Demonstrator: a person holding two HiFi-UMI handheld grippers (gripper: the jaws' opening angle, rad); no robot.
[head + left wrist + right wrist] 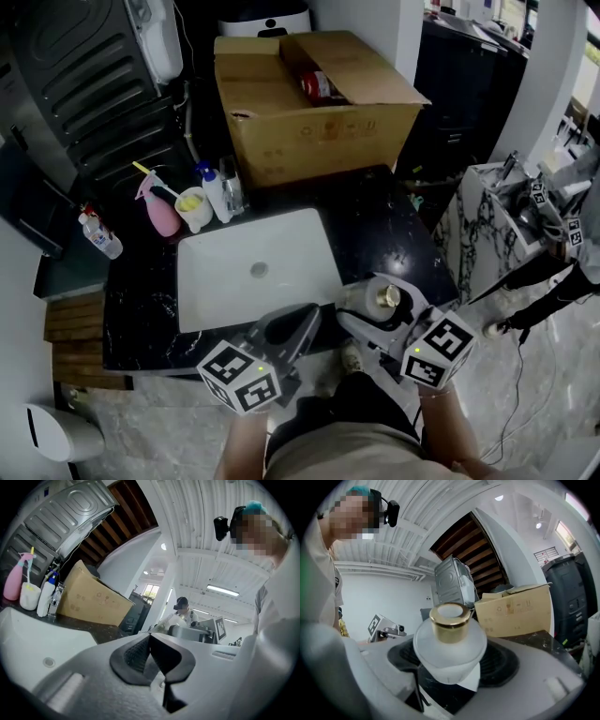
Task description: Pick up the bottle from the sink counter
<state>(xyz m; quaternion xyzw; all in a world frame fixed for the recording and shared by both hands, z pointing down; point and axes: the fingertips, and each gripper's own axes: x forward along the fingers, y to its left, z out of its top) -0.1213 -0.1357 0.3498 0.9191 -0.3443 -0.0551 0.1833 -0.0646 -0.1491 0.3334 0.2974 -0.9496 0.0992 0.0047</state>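
A small frosted white bottle [386, 296] with a gold cap sits between the jaws of my right gripper [378, 309], over the black counter [375, 211] just right of the white sink [220, 281]. In the right gripper view the bottle [450, 641] fills the middle, and my right gripper [452, 679] is shut on its body, dark pads on both sides. Whether its base touches the counter is hidden. My left gripper [302, 323] hangs at the sink's front edge. Its jaws [150, 651] are pressed together with nothing between them.
Behind the sink stand a pink spray bottle [162, 210], a white cup [193, 208], a blue-capped white bottle [216, 192] and a large open cardboard box [314, 103]. A washing machine [89, 84] is at back left. A marble table [492, 202] and another person stand at right.
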